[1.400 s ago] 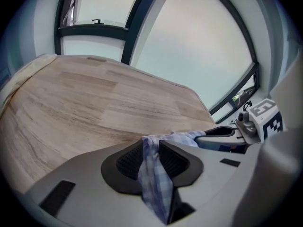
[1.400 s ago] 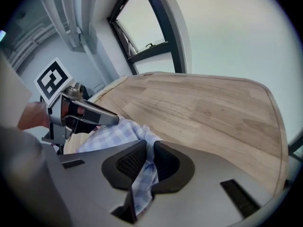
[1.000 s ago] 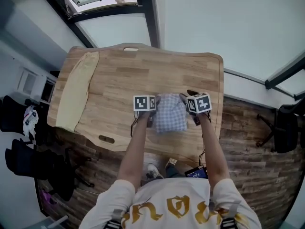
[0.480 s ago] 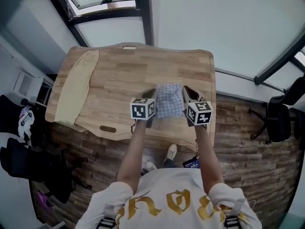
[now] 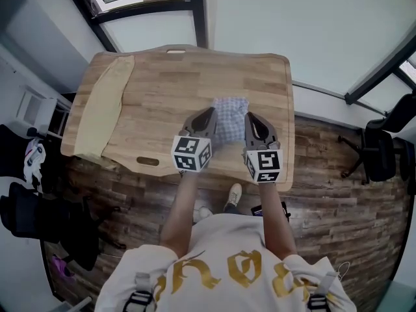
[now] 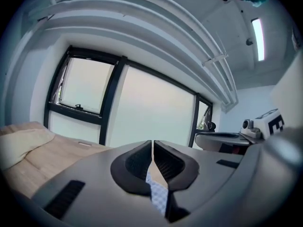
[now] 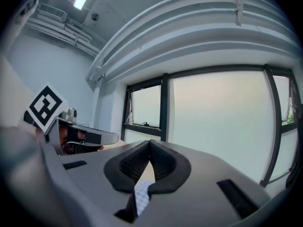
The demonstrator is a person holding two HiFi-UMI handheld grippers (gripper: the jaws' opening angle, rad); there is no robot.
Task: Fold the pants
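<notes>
The pants [image 5: 229, 114] are blue-and-white checked and lie folded into a small rectangle on the wooden table [image 5: 162, 83], near its front right. My left gripper [image 5: 209, 113] hangs above the pants' left edge and my right gripper [image 5: 250, 117] above their right edge, both raised off the table and pointing away from me. Each is shut with nothing between its pads. In the left gripper view a strip of the pants [image 6: 158, 195] shows through the slot under the closed jaws, and the right gripper view shows the same cloth [image 7: 141, 195].
A long cream cloth [image 5: 101, 109] lies folded along the table's left side, also in the left gripper view [image 6: 23, 143]. Dark chairs [image 5: 380, 155] stand on the wooden floor to the right and left. Windows run behind the table.
Both grippers were open and low beside the pants; they have shut and risen off the table towards me. The pants stay folded on the table.
</notes>
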